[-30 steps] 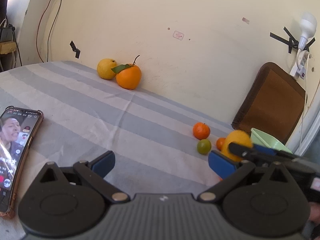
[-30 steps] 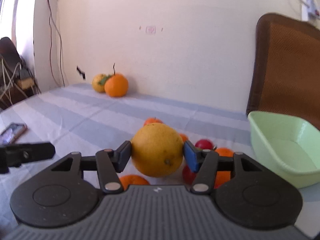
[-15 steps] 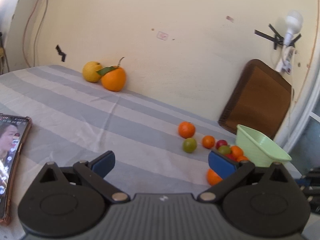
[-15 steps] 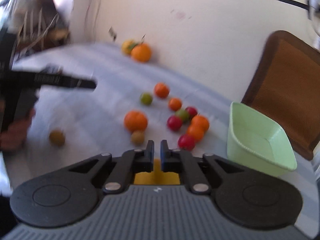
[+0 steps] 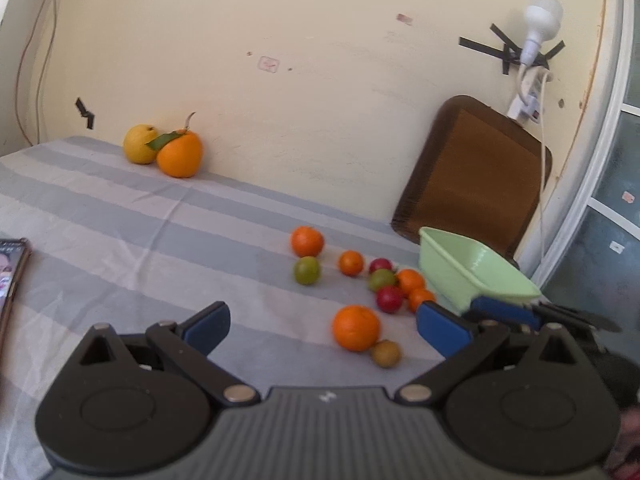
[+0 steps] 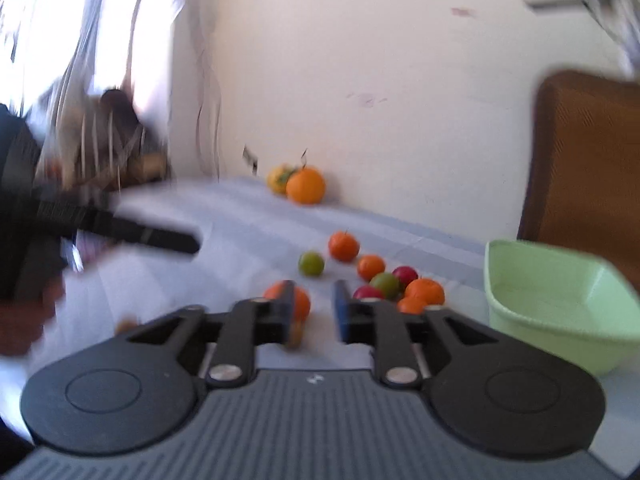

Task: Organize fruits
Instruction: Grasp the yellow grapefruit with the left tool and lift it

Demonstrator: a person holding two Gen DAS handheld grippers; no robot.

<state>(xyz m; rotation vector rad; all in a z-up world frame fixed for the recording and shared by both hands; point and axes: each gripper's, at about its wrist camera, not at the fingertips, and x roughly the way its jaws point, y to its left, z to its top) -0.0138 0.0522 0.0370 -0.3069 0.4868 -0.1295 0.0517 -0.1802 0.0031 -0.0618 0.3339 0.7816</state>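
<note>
From the left wrist, the left gripper spreads its blue pads wide at the bottom of the frame and grasps nothing. Just above it, right of centre, lies the loose fruit on the striped cloth: a smooth large orange touching a small dull brownish fruit, then a cluster of small oranges, two glossy red fruits and two green ones beside the pale green plastic tub, which looks empty as far as can be seen. A leafed orange and a yellow fruit sit against the wall at upper left. A phone lies at the left edge.

From the right wrist, blurred, the right gripper stands low in the frame with its jaws parted by a narrow gap, holding nothing. The tub sits at right and the fruit cluster at centre.

The step in hand seems to be choosing the next fruit. The large orange, round and likely to roll, calls for jaws opened wider and centred on it.
</note>
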